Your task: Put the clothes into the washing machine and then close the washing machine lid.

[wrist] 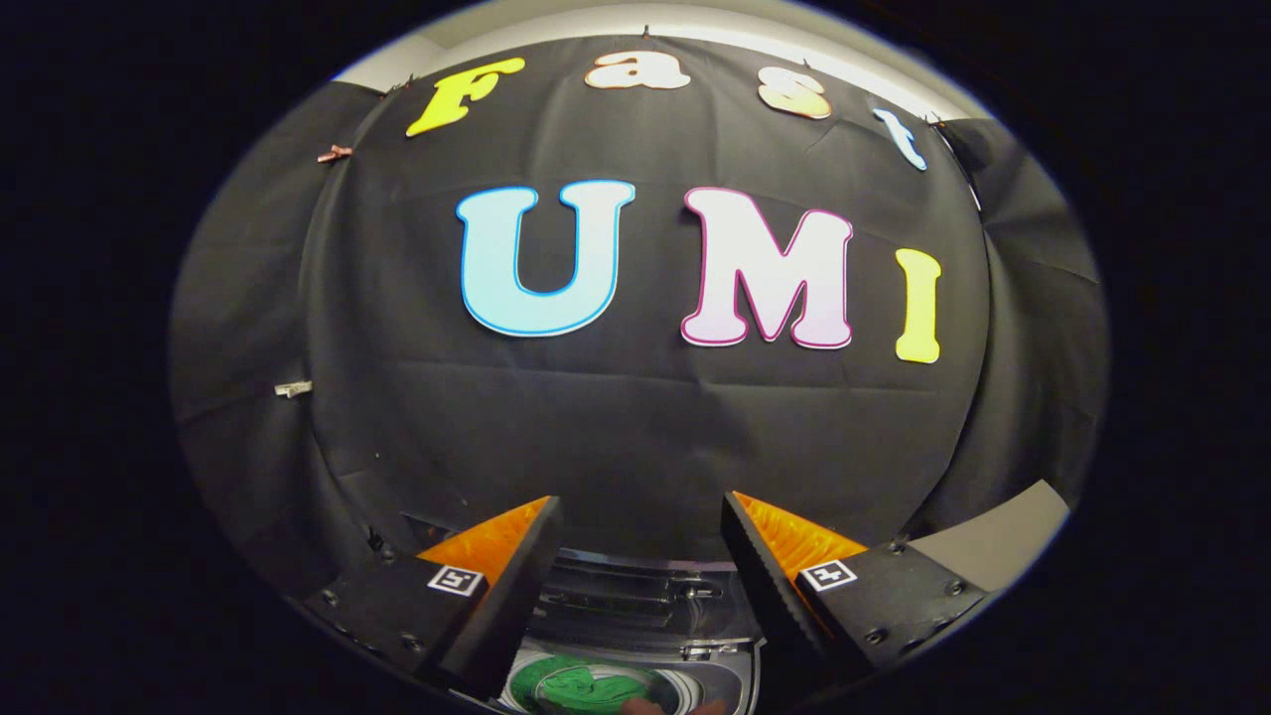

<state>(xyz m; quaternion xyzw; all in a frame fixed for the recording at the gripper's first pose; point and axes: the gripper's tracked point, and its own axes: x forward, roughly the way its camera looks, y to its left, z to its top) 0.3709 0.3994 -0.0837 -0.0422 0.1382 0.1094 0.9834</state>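
My gripper (640, 516) is held high and open, with nothing between its two fingers. Below and between the fingers lies the washing machine (635, 606), its lid raised and standing against the booth's black wall. A green garment (581, 683) lies inside the round white drum (685, 685), straight under the gap of the fingers. A small brownish thing (645, 707) shows at the drum's near rim; I cannot tell what it is.
The black cloth wall (635, 417) rises straight ahead, close behind the machine. A pale strip of wall or floor (1003, 536) shows beyond the right finger.
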